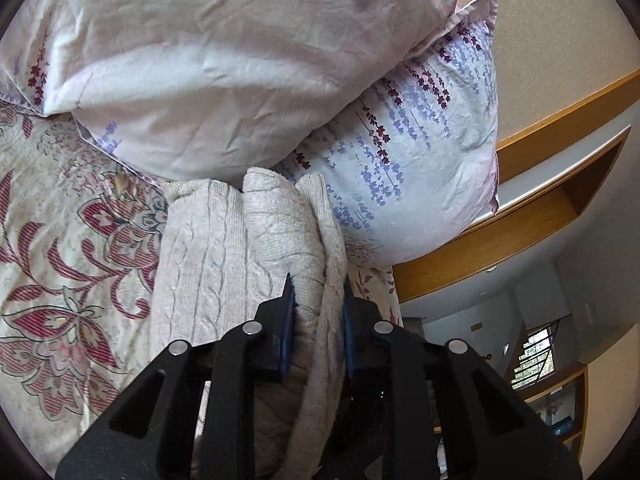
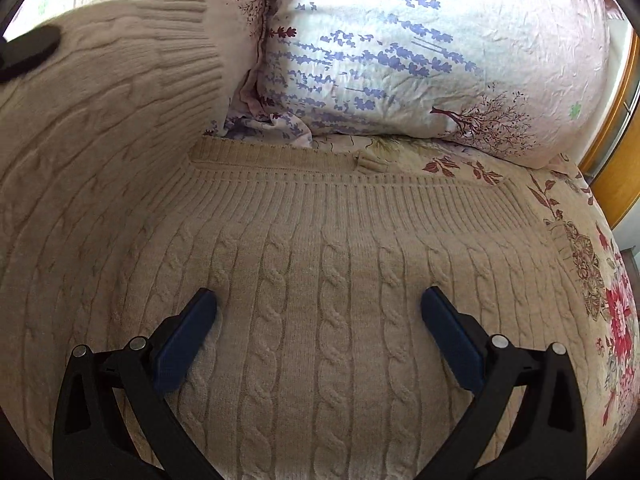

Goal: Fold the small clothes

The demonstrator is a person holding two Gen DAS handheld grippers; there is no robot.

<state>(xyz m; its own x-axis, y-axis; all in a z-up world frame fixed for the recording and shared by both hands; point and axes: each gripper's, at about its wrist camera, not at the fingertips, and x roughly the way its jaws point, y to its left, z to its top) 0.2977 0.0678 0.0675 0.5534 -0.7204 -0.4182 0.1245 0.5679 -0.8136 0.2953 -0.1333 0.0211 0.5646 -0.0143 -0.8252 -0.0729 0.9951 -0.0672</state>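
Note:
A beige cable-knit sweater (image 2: 320, 220) lies spread on the bed, its ribbed hem toward the pillows. My right gripper (image 2: 319, 292) hovers just over its middle, open, with nothing between the blue pads. The sweater's left side (image 2: 120, 100) is lifted and curls upward, and a black tool part (image 2: 28, 50) shows at its raised edge. In the left wrist view my left gripper (image 1: 318, 280) is shut on a bunched fold of the sweater (image 1: 280, 232), which hangs in thick folds in front of the pillows.
Two pale pillows with purple flower print (image 1: 420, 152) (image 2: 400, 52) are stacked at the head of the bed. A floral bedspread (image 1: 60, 240) (image 2: 592, 272) lies under everything. A wooden headboard shelf (image 1: 520, 216) (image 2: 612, 160) runs along the right.

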